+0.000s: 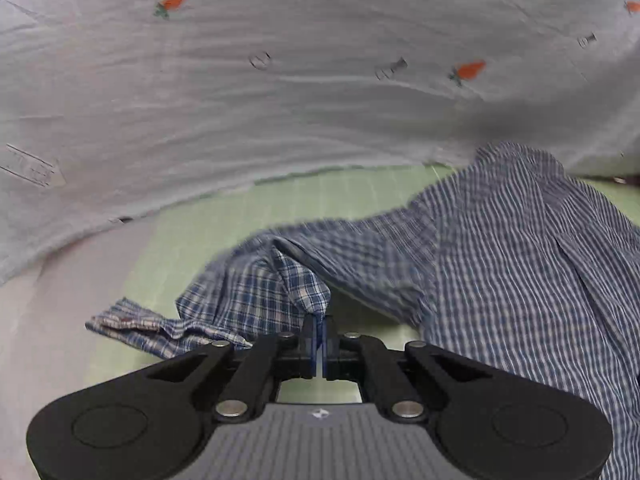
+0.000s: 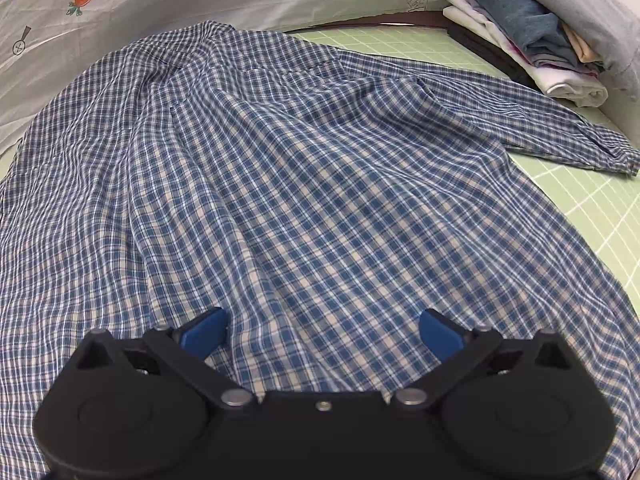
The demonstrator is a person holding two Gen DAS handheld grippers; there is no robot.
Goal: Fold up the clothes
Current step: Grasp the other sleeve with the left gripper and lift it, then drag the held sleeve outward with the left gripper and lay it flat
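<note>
A pale cloth sheet [image 1: 280, 92] hangs as a backdrop behind the work area, printed with small orange carrots [image 1: 175, 0] and faint outline doodles. In the right wrist view one doodle looks like a box holding letters, but the writing is too small and skewed to read, and no brand name can be made out anywhere.

The left hand-held gripper [image 1: 319, 338] has its jaws pressed together on a fold of a blue-and-white checked shirt [image 1: 500, 264] — the cloth rises to a peak where the fingertips pinch it, clear of the surface below. To the left of the pinch, a crumpled end of the shirt's cloth [image 1: 132, 322] trails flat. The picture is slightly blurred here.

Beneath the shirt lies a light green cutting mat [image 1: 224, 232] marked with a white grid, covering the desk. At the far left the mat gives way to a plain pinkish-grey surface [image 1: 48, 340].

In the right wrist view, the shirt is spread wide across the mat, wrinkled, its body filling most of the frame and one long sleeve [image 2: 560, 136] reaching out to the right. The right hand-held gripper [image 2: 322, 334] hovers just above the shirt's lower part with its blue pads [image 2: 204, 334] spread wide apart, holding nothing.

At the far right corner sits a stack of folded clothes [image 2: 536, 44] — white, blue denim, cream and dark pieces — against the backdrop.
</note>
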